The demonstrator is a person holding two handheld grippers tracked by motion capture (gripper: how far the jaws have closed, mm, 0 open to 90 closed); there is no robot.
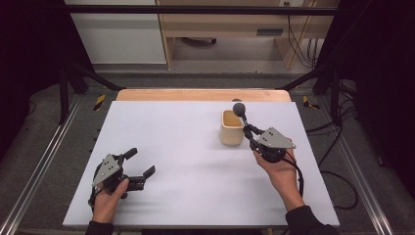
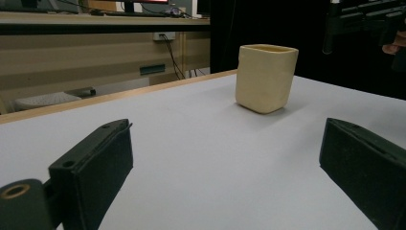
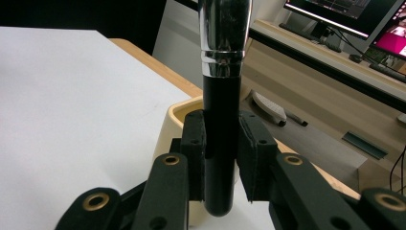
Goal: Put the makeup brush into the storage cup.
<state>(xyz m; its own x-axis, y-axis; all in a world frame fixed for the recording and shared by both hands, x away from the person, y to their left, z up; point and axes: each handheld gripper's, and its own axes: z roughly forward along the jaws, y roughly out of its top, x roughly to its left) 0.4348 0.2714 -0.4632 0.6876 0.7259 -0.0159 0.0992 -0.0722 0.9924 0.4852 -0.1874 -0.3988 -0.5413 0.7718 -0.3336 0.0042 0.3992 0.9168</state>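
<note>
A cream square cup (image 1: 231, 128) stands upright on the white table (image 1: 186, 147), right of centre. My right gripper (image 1: 250, 131) is shut on the black handle of a makeup brush (image 1: 241, 113), whose dark head points up and away, just right of the cup. In the right gripper view the brush handle (image 3: 220, 124) with its chrome ferrule sits clamped between the pads (image 3: 194, 153), and the cup rim (image 3: 179, 112) lies right behind. My left gripper (image 1: 140, 161) rests open near the table's front left. Its jaws stand wide apart, and the cup (image 2: 265, 76) is far ahead of them.
The table has a wooden far edge (image 1: 203, 94). Beyond it are a desk and cabinet (image 1: 220, 29) with cables. Black frame bars (image 1: 78, 78) flank both sides. Monitors (image 3: 349, 14) show in the right gripper view.
</note>
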